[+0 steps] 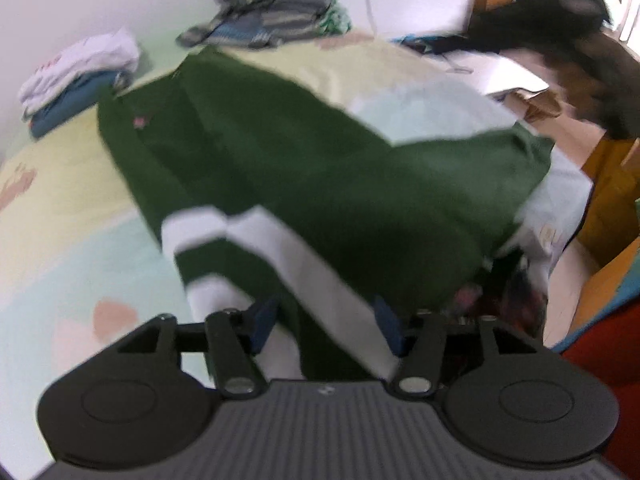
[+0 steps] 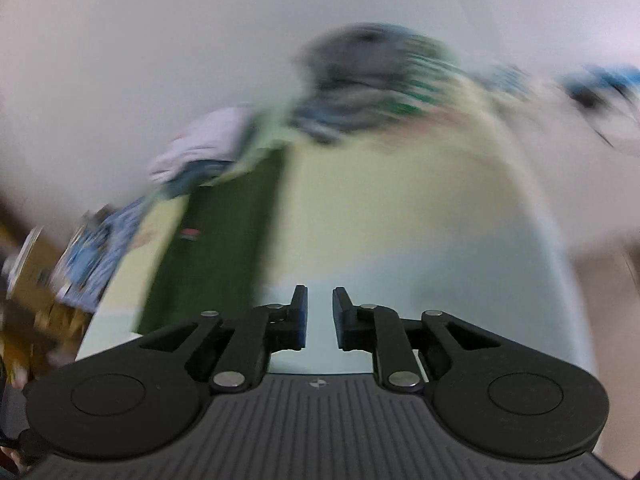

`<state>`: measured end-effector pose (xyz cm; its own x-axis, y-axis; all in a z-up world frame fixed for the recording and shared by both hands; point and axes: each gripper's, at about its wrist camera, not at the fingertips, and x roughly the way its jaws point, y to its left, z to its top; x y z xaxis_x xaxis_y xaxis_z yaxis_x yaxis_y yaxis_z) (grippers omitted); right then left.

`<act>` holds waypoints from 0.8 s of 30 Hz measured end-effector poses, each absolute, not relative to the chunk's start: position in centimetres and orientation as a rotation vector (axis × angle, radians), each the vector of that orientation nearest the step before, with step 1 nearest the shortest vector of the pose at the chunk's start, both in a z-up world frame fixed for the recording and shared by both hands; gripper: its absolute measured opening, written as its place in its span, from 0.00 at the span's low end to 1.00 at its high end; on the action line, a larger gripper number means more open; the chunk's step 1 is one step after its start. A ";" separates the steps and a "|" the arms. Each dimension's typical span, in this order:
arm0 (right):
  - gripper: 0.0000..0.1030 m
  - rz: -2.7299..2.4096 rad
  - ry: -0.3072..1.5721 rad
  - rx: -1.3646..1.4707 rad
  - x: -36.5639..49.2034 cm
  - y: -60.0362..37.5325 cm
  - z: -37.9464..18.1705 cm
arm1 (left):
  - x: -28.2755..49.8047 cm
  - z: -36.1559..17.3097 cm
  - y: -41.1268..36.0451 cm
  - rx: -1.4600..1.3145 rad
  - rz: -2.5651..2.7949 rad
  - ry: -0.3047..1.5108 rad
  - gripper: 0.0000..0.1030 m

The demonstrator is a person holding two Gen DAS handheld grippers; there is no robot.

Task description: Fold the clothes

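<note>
A dark green garment (image 1: 280, 152) with white stripes lies spread across the pastel bed sheet (image 1: 60, 184). Its striped end reaches down to my left gripper (image 1: 326, 326), whose blue-padded fingers (image 1: 264, 324) stand wide apart; the striped cloth lies between them and the pads do not press it. In the right wrist view, which is blurred, the green garment (image 2: 216, 240) runs along the left of the bed (image 2: 380, 200). My right gripper (image 2: 321, 316) hovers over pale sheet to the right of the garment. Its jaws are a narrow gap apart with nothing between them.
A loose pile of grey and blue striped clothes (image 1: 272, 12) sits at the far side of the bed by the wall. A folded white and blue stack (image 1: 76, 76) lies at the far left. A dark garment (image 1: 560, 40) and wooden furniture (image 1: 612, 184) are off the bed's right edge.
</note>
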<state>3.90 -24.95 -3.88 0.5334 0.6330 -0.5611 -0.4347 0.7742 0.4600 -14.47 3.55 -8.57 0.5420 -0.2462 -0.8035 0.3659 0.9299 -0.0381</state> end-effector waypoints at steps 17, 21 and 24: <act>0.44 0.717 0.852 0.065 21.4 8.0 -8.7 | -10.8 -10.7 7.0 0.047 -0.498 0.880 0.69; 0.33 0.712 0.861 0.091 21.4 8.7 -9.7 | -11.0 -10.6 7.6 0.026 -0.558 0.872 0.70; 0.06 0.715 0.838 0.114 21.6 8.5 -9.5 | -11.0 -10.6 7.8 0.016 -0.583 0.873 0.69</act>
<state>21.60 8.45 -9.46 0.4524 0.6208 -0.6402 -0.5344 0.7634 0.3627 -10.98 7.76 -10.58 0.4975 -0.4751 -0.7258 0.4881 0.8450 -0.2186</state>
